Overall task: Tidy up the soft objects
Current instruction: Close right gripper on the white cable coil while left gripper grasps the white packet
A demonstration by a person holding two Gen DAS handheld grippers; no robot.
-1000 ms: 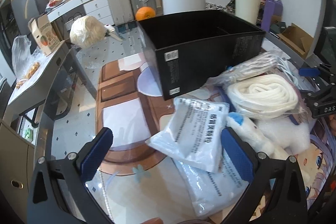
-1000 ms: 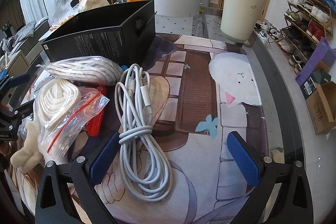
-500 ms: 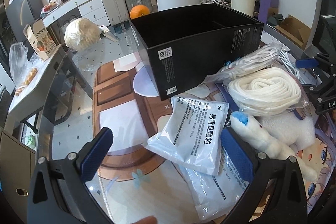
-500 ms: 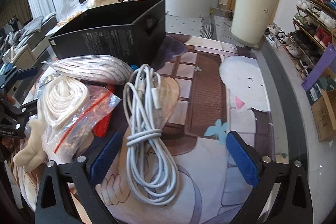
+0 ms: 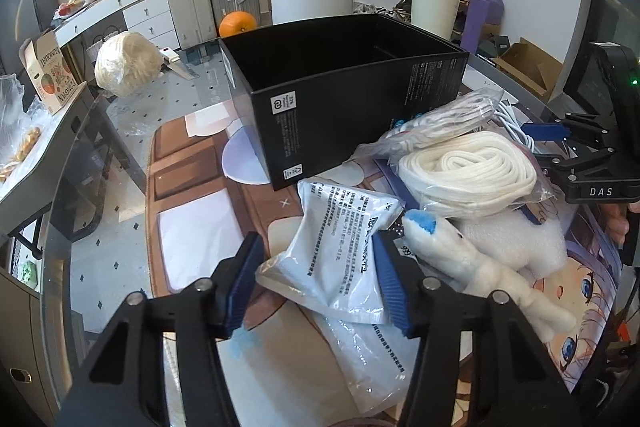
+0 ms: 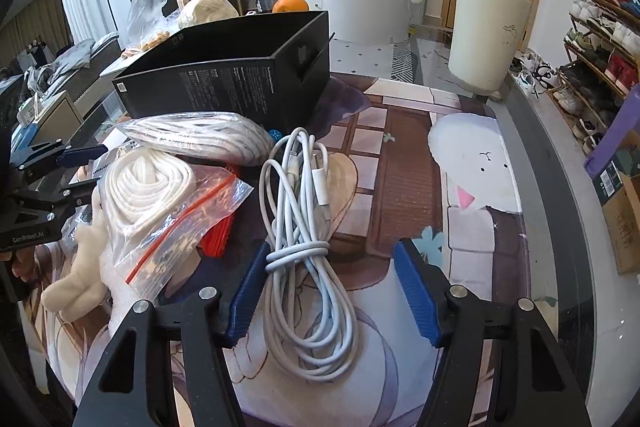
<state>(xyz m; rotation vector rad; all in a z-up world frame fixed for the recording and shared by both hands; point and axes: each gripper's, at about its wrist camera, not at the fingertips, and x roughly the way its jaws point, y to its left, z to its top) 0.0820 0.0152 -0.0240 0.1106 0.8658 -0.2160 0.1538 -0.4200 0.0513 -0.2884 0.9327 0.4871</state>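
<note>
On the glass table (image 5: 120, 131), over a printed mat (image 6: 404, 163): mixed lot of soft goods beside an open black box (image 5: 344, 99).

Item 1. White printed pouch (image 5: 340, 251), crumpled, lying on a second pouch (image 5: 368, 359) whose lower end is cut off by the gripper frame. The left gripper (image 5: 316, 283) has just been closing; the pouch sits between its blue pads, right pad against the pouch's edge, left pad's contact hard to make out, so a firm clench cannot be confirmed.

Item 2. White coiled cable (image 6: 308, 247), bundled at mid-length. The right gripper (image 6: 332, 291) has just been closing; left pad touches the bundle, right pad stands clear of it, so not yet clamped.

Item 3. Bagged white rope coil (image 5: 468, 171), resting on white foam (image 5: 516, 243); its bag's red zip strip shows in the right view.

Item 4. Bagged thinner cord (image 6: 200, 139), leaning at the box's foot.

Item 5. White plush toy (image 5: 480, 267), blue-tipped, partly under the rope bag.

Item 6. Red object (image 6: 218, 235), mostly hidden under the bag; kind unclear.

Box interior: largely unseen from both views.
</note>
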